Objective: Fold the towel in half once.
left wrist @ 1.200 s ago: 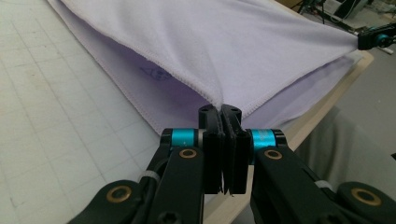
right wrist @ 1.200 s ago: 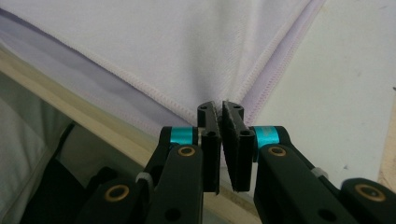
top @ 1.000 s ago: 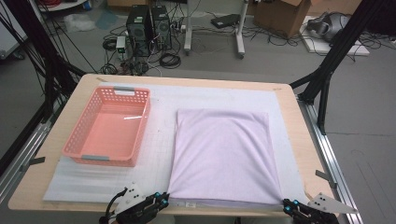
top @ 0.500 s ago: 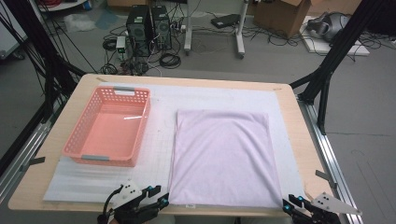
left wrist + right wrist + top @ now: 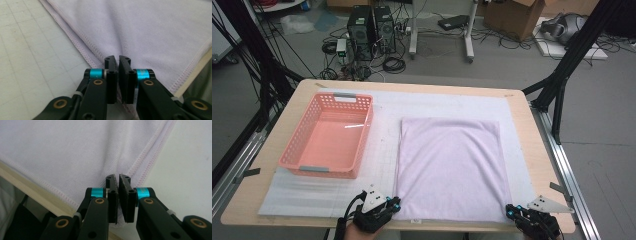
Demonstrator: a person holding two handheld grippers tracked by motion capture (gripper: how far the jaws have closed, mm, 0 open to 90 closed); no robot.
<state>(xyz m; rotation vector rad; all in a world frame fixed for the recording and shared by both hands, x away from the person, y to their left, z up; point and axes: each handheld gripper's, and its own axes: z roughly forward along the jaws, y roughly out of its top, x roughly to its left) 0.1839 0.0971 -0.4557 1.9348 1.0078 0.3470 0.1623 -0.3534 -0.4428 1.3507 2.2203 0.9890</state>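
Lying flat on the white mat (image 5: pixel 437 107) of the bench (image 5: pixel 532 145) is a lilac towel (image 5: pixel 452 165), right of a pink basket (image 5: pixel 328 136). Having just closed, the left tool (image 5: pixel 395 204) pinches its near left corner, the right tool (image 5: pixel 510 210) its near right corner.

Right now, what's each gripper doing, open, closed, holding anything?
Left gripper: jaws just closed, pinching the near left corner of the lilac cloth.
Right gripper: jaws just closed, pinching its near right corner.
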